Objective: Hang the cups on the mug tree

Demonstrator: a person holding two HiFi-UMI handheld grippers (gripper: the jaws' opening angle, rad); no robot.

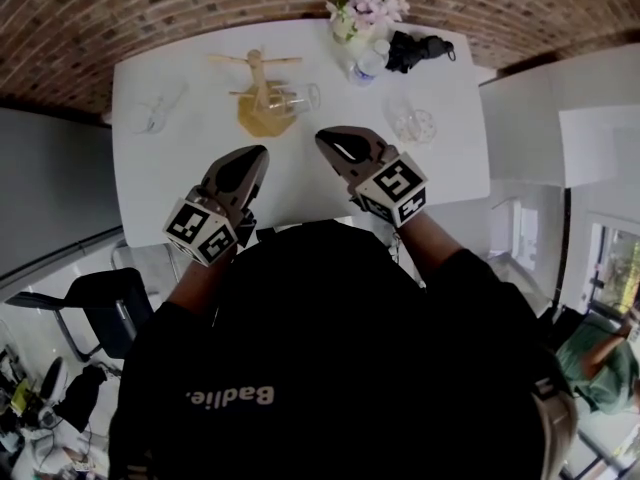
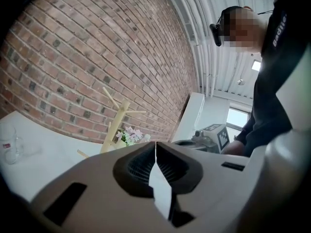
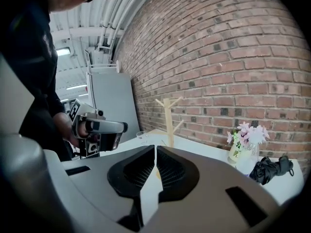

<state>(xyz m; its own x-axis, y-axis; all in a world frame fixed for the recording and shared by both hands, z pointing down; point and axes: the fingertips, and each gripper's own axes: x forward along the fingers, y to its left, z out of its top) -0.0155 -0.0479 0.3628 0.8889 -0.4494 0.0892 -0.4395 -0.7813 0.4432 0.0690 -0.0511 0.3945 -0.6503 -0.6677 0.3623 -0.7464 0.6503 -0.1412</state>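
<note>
Cups of clear glass, three of them, are on the white table [image 1: 300, 183]. The left cup [image 1: 155, 114] is near the left edge and the right cup [image 1: 413, 124] is toward the right side. The third cup [image 1: 297, 98] is directly against the mug tree [image 1: 262, 90], on its right. Whether this one hangs on a peg or lies beside the base, I cannot tell from above. The mug tree is of pale wood, with a round base, an upright stem and thin pegs that slant upward. It stands near the far edge of the table, in front of the brick wall [image 1: 150, 8].

The left gripper [image 1: 258, 154] and the right gripper [image 1: 324, 137] are both above the near part of the table, well apart from every cup. Each gripper view shows its two jaws pressed together with nothing between them.

Only the head view shows all three cups at once. The left gripper view has the left cup at its border. The right gripper view shows the flowers [image 3: 245, 134] in a vase, with a black folded thing [image 3: 272, 169] beside them.
</note>
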